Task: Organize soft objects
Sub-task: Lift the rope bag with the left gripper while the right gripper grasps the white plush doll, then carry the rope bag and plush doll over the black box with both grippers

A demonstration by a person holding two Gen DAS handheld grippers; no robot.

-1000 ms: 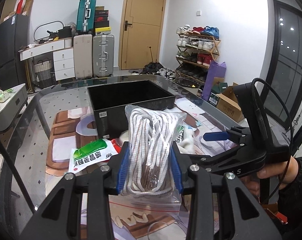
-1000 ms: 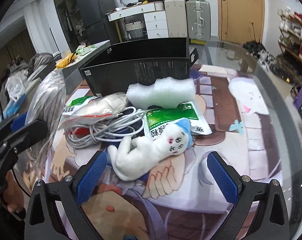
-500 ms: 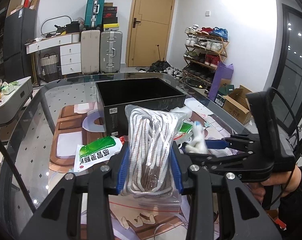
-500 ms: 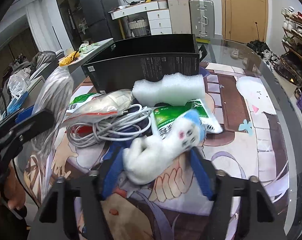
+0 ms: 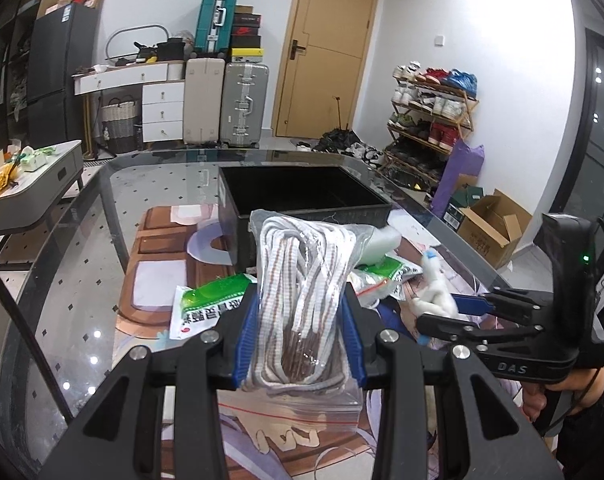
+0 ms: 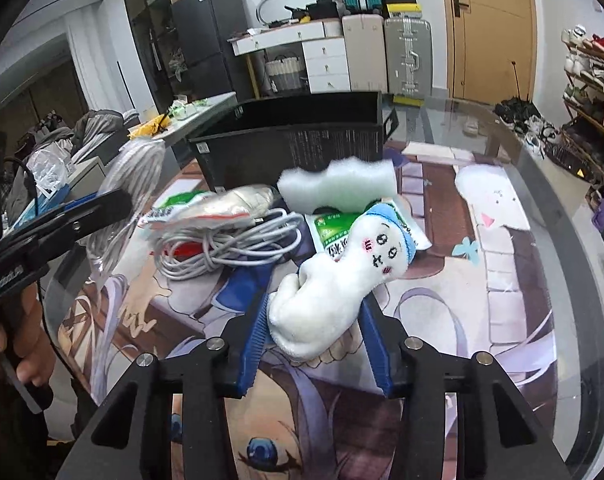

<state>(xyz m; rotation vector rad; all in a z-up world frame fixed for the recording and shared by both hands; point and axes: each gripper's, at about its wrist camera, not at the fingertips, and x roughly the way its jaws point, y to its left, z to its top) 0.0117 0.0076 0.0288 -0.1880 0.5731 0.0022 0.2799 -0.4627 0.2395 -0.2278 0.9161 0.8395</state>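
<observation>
Background only. Glass tabletop bears a printed anime mat. Closed tan door at the far wall. Beside it stand a silver suitcase and a beige suitcase, with a teal suitcase stacked above. White drawer unit left of these; black refrigerator further left. Shoe rack at right, open cardboard box on the floor nearby.

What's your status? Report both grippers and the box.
Left gripper shut on bagged rope. Right gripper shut on plush toy. Black box open ahead, nothing blocking.
</observation>
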